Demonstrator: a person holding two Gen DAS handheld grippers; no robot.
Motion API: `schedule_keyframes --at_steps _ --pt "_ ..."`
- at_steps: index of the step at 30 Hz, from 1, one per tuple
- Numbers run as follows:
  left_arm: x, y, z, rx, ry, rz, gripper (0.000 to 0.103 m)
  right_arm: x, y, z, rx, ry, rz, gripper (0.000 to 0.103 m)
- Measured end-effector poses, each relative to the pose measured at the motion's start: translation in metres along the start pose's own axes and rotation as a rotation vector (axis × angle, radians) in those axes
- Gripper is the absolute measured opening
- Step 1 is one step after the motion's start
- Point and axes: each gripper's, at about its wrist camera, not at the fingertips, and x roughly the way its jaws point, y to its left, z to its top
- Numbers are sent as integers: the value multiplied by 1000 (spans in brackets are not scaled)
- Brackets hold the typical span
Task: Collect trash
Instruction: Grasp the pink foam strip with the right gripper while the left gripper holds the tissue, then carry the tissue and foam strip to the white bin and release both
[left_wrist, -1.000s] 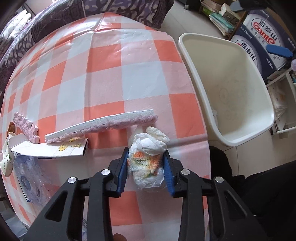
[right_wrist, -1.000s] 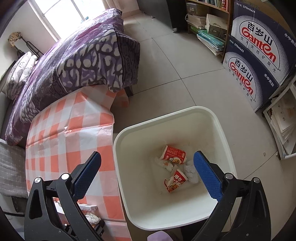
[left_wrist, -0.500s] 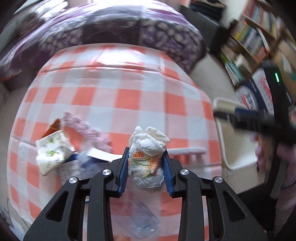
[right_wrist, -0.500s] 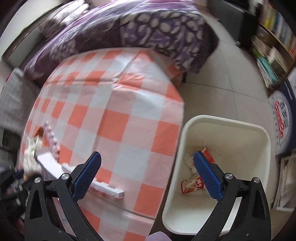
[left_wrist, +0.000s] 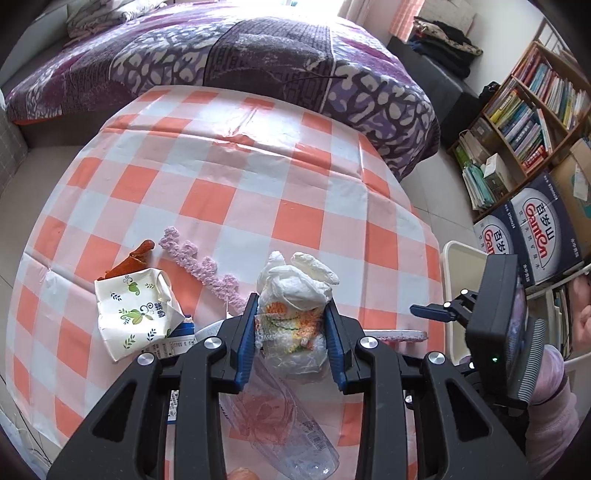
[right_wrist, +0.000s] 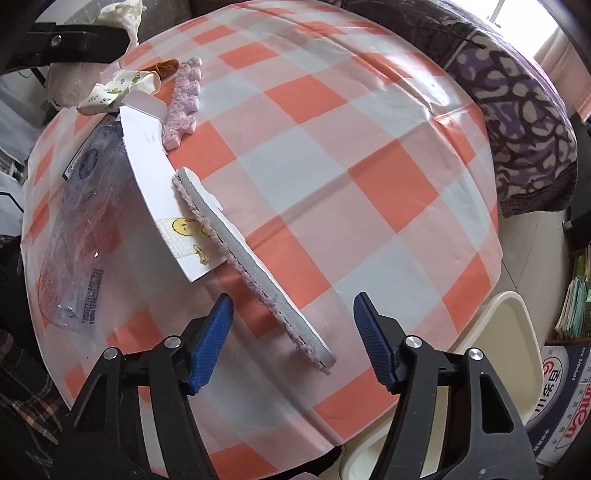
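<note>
A crumpled white bag (left_wrist: 293, 310) of trash is squeezed between the blue pads of the left gripper (left_wrist: 291, 338), low in the middle of its view. The right gripper (right_wrist: 293, 341) is closing, with nothing pressed yet; the end of a long foam strip (right_wrist: 255, 269) is seen between its jaws. The white bin (right_wrist: 495, 354) is seen at the lower right.

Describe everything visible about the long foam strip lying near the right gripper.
The foam strip is long, flat and narrow, pale grey-white on its face with a fuzzy pink edge. It lies slantwise on the checked tablecloth, its far end resting on a white card. The right gripper is closing around its near end, pads not yet touching.
</note>
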Motion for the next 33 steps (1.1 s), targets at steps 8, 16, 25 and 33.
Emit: schedule_keyframes --at_steps 8,16,25,33 --pt "11 11 9 -34 -4 5 33 6 -11 23 121 -19 13 10" --pt "21 20 23 -96 -66 57 33 -12 -40 50 425 -158 12 10" --pt "8 3 30 -118 -265 241 33 -57 -48 52 532 -405 -81 10" --pt "-4 -26 26 -87 -388 322 33 -86 -46 46 547 -533 -192 10"
